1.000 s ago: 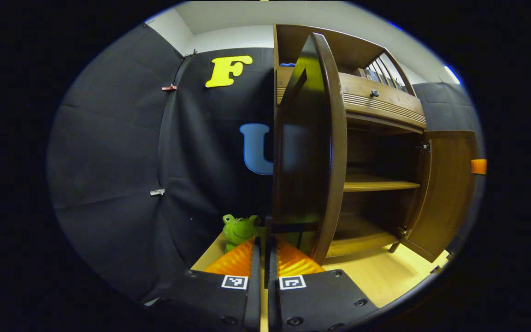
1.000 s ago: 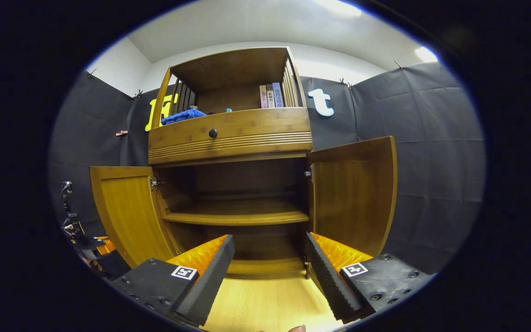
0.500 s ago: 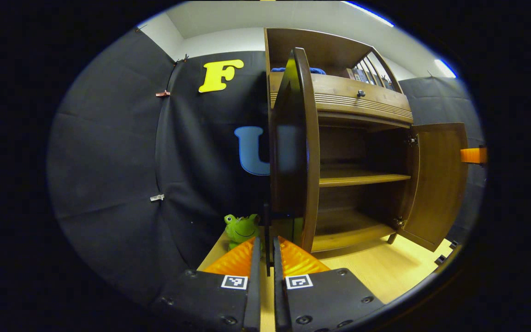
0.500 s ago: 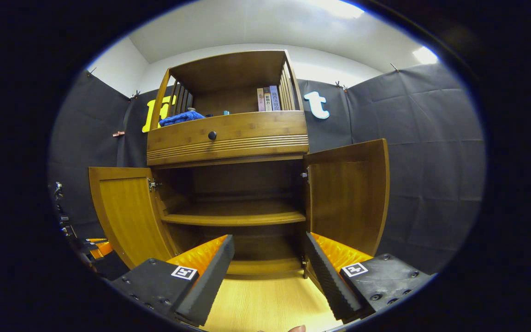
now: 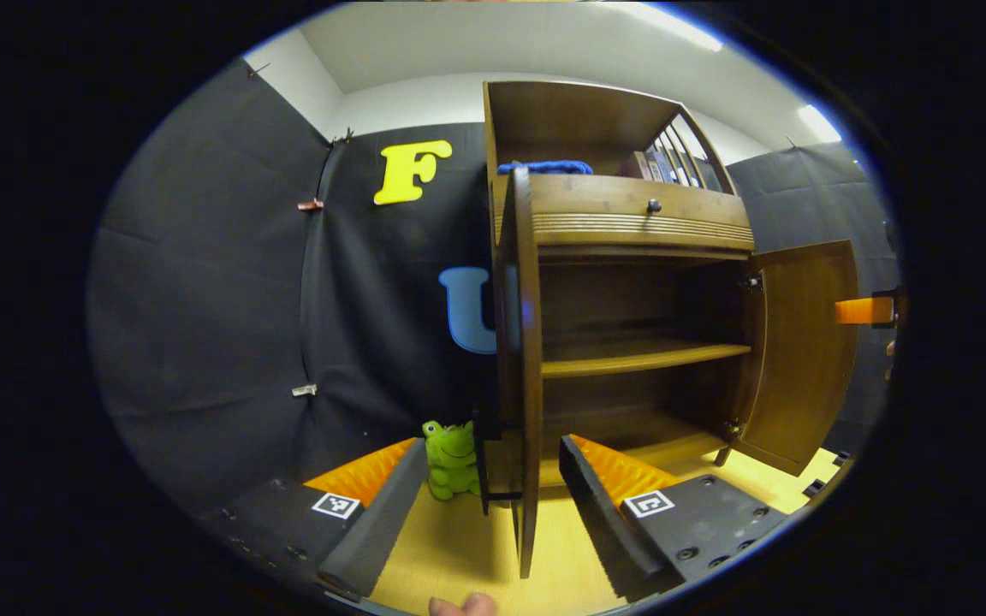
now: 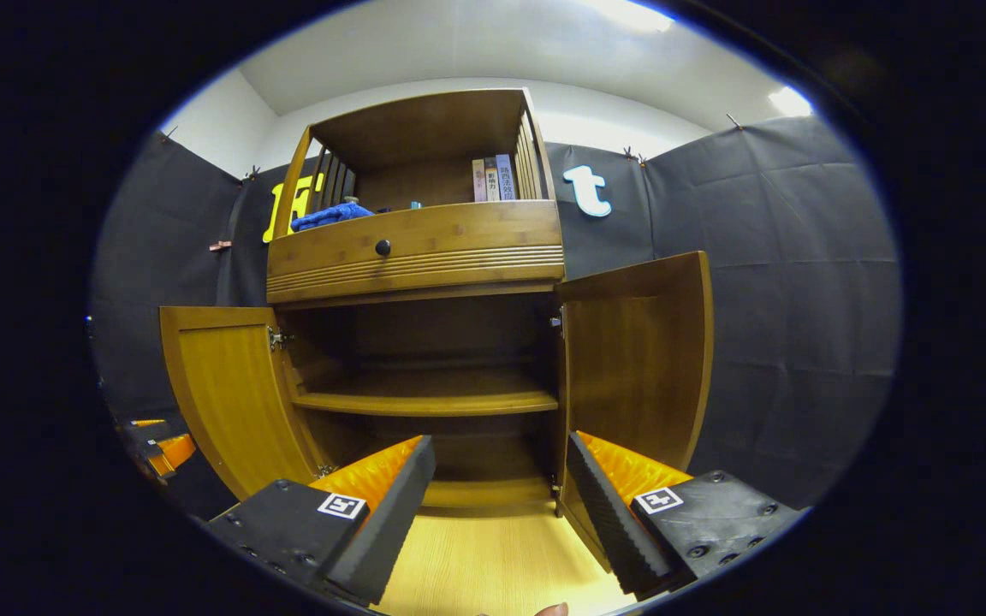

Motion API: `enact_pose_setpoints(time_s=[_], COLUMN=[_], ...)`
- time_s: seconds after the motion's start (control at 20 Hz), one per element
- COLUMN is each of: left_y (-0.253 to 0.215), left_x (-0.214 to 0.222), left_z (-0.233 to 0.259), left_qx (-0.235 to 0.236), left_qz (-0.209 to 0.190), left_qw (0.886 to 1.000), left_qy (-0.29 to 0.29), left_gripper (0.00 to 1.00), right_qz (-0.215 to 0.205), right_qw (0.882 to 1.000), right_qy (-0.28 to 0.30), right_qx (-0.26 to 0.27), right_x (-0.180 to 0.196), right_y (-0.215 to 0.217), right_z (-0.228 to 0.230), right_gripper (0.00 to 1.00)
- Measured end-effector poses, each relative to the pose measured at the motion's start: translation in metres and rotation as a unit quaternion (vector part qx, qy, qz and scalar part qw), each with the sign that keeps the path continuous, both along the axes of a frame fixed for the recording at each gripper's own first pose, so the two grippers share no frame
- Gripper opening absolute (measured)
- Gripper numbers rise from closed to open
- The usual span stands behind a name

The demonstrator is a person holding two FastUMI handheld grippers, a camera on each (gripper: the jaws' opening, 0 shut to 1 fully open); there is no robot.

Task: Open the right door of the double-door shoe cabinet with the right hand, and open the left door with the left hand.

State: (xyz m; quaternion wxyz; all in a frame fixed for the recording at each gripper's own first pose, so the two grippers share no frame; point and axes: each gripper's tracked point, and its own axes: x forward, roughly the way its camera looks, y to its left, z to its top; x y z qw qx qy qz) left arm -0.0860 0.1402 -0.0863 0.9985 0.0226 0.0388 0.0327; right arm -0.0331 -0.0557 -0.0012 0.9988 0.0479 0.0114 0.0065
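where once clamped, left hand-held gripper (image 5: 486,505) (fingers spread) off left door (image 5: 520,368)

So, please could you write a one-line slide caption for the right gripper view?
Right gripper open before the shoe cabinet, with left door and right door both swung open.

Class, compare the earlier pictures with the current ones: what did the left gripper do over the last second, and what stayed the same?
The left gripper let go: its jaws, closed at the left door a second ago, now stand wide apart with the door's edge between them, untouched. The right gripper stayed open, and the right door and the green frog toy kept their places.
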Motion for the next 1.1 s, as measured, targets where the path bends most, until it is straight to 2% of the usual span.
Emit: enact_pose_setpoints(time_s=[0.05, 0.1, 0.2, 0.3, 0.45, 1.1], left_y=[-0.009, -0.017, -0.033, -0.056, -0.087, -0.208], left_x=[0.000, -0.005, -0.005, -0.005, -0.004, 0.047], left_z=[0.004, 0.007, 0.014, 0.020, 0.029, 0.063], left_qx=[-0.001, -0.005, -0.012, -0.017, -0.018, -0.024], left_qz=[0.002, 0.007, 0.013, 0.008, -0.002, -0.056], left_qw=[1.000, 1.000, 1.000, 1.000, 1.000, 0.997], left_qy=[0.001, 0.003, -0.001, -0.003, -0.006, -0.036], left_gripper=[0.94, 0.96, 0.94, 0.96, 0.96, 0.95], right_qz=[0.004, 0.008, 0.011, 0.014, 0.013, 0.023], right_qw=[1.000, 1.000, 1.000, 1.000, 1.000, 1.000], right_qy=[0.000, 0.000, -0.002, -0.004, -0.012, -0.014], right_qx=[-0.001, 0.000, 0.007, 0.011, 0.001, -0.005], right_x=[0.002, 0.004, 0.008, 0.010, 0.011, 0.009], right_y=[-0.004, -0.007, -0.017, -0.024, -0.038, -0.063], right_z=[0.000, -0.001, -0.001, -0.001, -0.001, -0.012], right_gripper=[0.92, 1.00, 0.98, 1.00, 0.98, 0.98])
